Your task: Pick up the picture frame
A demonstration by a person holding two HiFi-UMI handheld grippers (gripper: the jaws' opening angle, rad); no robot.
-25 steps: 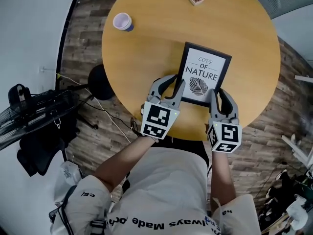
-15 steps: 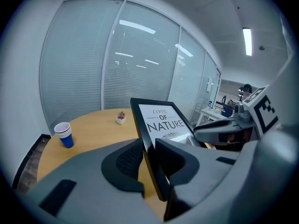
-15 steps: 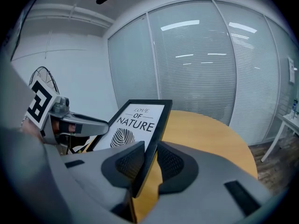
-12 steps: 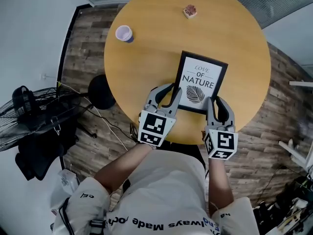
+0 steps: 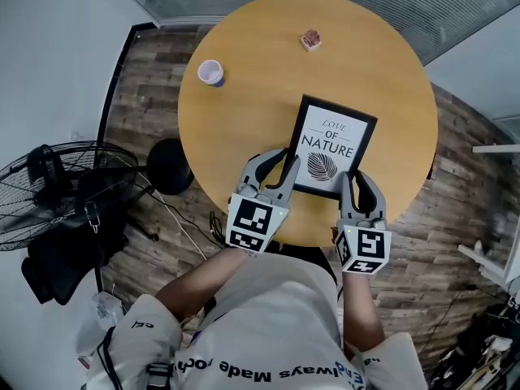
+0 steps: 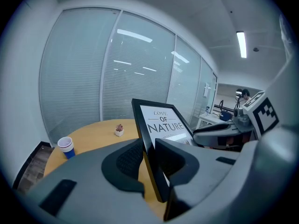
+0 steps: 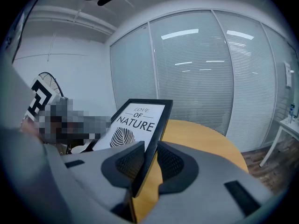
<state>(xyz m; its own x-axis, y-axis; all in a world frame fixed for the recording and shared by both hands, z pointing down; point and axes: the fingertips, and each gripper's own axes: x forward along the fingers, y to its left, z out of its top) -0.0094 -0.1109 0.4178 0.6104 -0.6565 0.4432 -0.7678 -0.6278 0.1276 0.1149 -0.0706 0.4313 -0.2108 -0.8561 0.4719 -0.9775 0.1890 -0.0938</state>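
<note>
Picture frame (image 5: pixel 333 146) risen off tabletop (image 5: pixel 244 112) (lift succeeding); left hand-held gripper (image 5: pixel 280 164) and right hand-held gripper (image 5: pixel 358 179) both clamp its near edge.

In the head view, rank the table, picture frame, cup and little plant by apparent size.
1. table
2. picture frame
3. cup and little plant: nearly alike, cup perhaps slightly bigger.

The cup (image 5: pixel 210 72) stands on the table (image 5: pixel 260 112) left of the picture frame (image 5: pixel 331 147), the plant (image 5: pixel 310 39) behind it.
</note>
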